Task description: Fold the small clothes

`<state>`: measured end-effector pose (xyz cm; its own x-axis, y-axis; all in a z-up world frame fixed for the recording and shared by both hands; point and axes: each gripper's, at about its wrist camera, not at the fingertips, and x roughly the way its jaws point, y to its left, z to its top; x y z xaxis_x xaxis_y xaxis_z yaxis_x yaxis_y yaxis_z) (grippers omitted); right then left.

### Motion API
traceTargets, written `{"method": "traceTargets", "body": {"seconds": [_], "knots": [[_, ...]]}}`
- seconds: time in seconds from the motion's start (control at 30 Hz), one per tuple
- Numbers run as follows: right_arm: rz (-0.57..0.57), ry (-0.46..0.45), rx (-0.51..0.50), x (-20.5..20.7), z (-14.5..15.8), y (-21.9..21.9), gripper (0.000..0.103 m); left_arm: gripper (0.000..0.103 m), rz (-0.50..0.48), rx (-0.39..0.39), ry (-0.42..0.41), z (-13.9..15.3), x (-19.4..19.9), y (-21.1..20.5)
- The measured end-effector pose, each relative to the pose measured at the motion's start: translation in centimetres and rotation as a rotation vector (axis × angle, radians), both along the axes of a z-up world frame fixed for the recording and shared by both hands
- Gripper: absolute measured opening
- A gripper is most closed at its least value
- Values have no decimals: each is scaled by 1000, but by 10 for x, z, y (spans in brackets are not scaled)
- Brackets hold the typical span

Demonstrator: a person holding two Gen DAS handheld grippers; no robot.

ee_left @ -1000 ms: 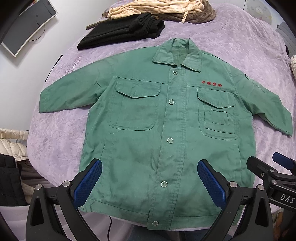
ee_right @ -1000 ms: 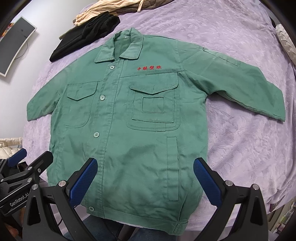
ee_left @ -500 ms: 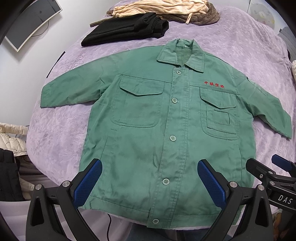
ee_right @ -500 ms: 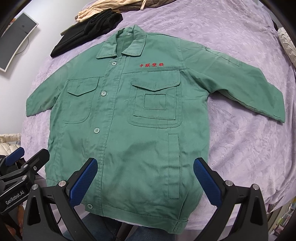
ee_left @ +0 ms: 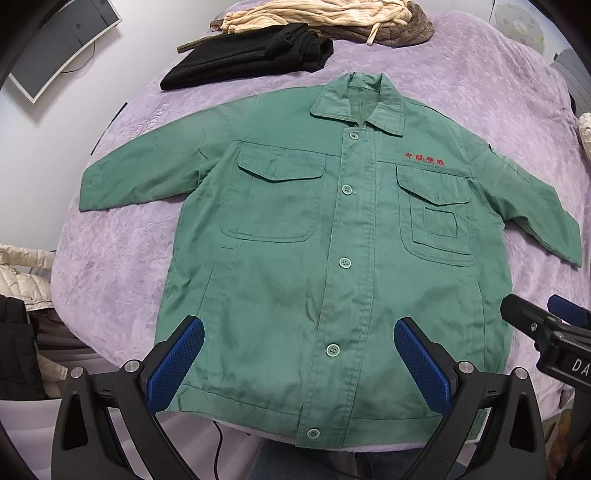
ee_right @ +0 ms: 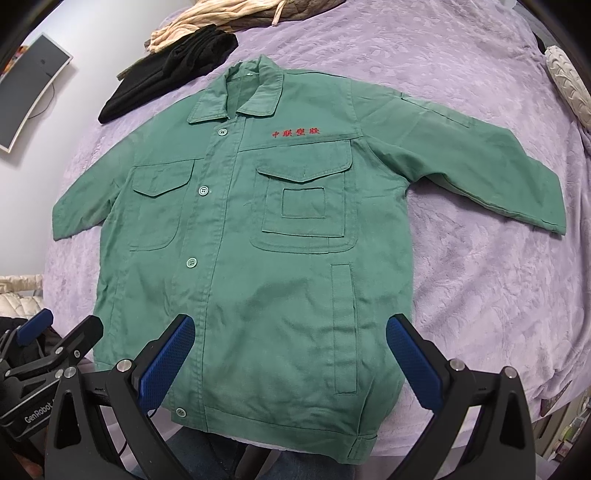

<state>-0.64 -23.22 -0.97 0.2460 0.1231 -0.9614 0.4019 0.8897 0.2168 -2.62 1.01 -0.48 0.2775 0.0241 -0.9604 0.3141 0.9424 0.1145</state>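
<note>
A small green button-up jacket [ee_left: 295,266] with red embroidered characters lies flat, front up, on a purple bedspread [ee_left: 110,258], sleeves spread to both sides. It shows in the right wrist view too [ee_right: 258,258]. My left gripper [ee_left: 299,365] is open and empty, hovering above the jacket's hem near the lower buttons. My right gripper [ee_right: 290,362] is open and empty above the hem on the jacket's right half. Each gripper shows at the edge of the other's view.
A folded black garment [ee_left: 251,55] and a beige striped cloth [ee_left: 314,14] lie beyond the collar. A monitor [ee_left: 62,40] hangs on the wall at left. Piled clothes [ee_left: 22,295] sit beside the bed's left edge. A white object [ee_right: 569,85] lies far right.
Both grippers have shifted slightly; the jacket sits a little lower and nearer the middle of each view. Both stay open and the jacket has not moved.
</note>
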Motion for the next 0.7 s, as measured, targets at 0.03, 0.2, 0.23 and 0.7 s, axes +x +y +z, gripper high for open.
{"method": "traceTargets", "body": {"seconds": [0.03, 0.2, 0.23, 0.7], "knots": [[-4, 5, -5, 1, -1, 1, 103, 103, 0, -7, 5, -2, 1, 2], [-33, 11, -5, 8, -6, 9, 103, 103, -18, -51, 38, -14, 19, 17], [-41, 7, -9, 11, -7, 13, 103, 103, -23, -60, 47, -17, 24, 20], [-74, -25, 90, 78, -33, 94, 103, 103, 130, -170, 35, -68, 179, 171]]}}
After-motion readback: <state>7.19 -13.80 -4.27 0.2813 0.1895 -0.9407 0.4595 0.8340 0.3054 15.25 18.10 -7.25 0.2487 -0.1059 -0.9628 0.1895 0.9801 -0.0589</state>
